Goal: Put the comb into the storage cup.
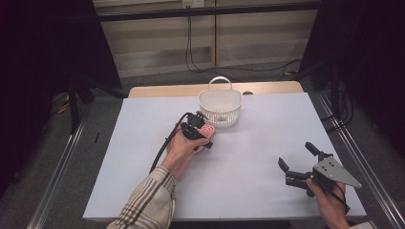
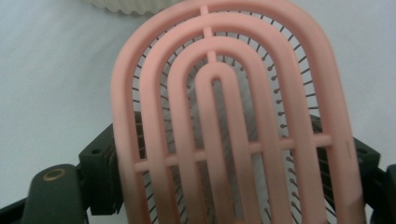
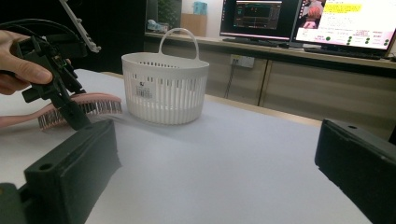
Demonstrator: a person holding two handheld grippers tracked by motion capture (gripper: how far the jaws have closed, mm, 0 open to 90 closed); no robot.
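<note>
A pink vented hairbrush (image 1: 207, 131) lies bristles down on the white table, just left of a white slotted basket (image 1: 224, 117) with a handle. My left gripper (image 1: 204, 136) reaches over the brush, held by a hand in a plaid sleeve. In the left gripper view both black jaws stand against the two sides of the hairbrush (image 2: 233, 116), shut on it. The right gripper view shows the hairbrush (image 3: 88, 105) resting beside the basket (image 3: 163, 93), with the left gripper (image 3: 70, 109) on it. My right gripper (image 1: 296, 155) stands open near the front right, nothing between its jaws.
The white board (image 1: 258, 143) covers a wooden table whose far edge shows behind the basket. Metal rails run along both sides. Cables hang at the back wall (image 1: 191, 47). Monitors (image 3: 261, 18) stand on a far counter.
</note>
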